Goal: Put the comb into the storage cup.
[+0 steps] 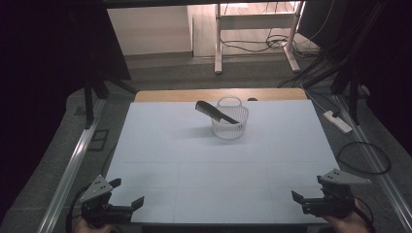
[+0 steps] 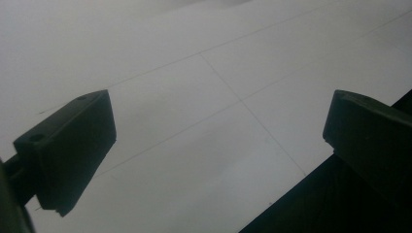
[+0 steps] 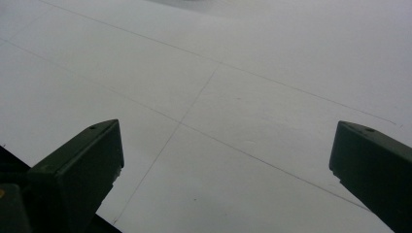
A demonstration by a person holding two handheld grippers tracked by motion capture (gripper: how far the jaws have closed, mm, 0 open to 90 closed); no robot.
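Observation:
A white plastic basket (image 1: pixel 230 121) with a handle stands at the far middle of the white table (image 1: pixel 194 160). A black comb (image 1: pixel 212 111) lies tilted across the basket's rim, with its end sticking out to the left. My left gripper (image 1: pixel 128 192) rests at the near left corner, open and empty, far from the basket. In the left gripper view its gripper (image 2: pixel 218 126) has jaws spread wide over bare tabletop by the table's edge. My right gripper (image 1: pixel 308 188) sits at the near right corner, also open and empty. The right gripper view shows its gripper (image 3: pixel 226 145) above bare tabletop.
A wooden strip (image 1: pixel 165 95) borders the table's far edge. Metal rails (image 1: pixel 73 160) run along both sides. On the floor at the right lie a power strip (image 1: pixel 337 122) and cables (image 1: pixel 364 158). White desk legs (image 1: pixel 218 43) stand beyond the table.

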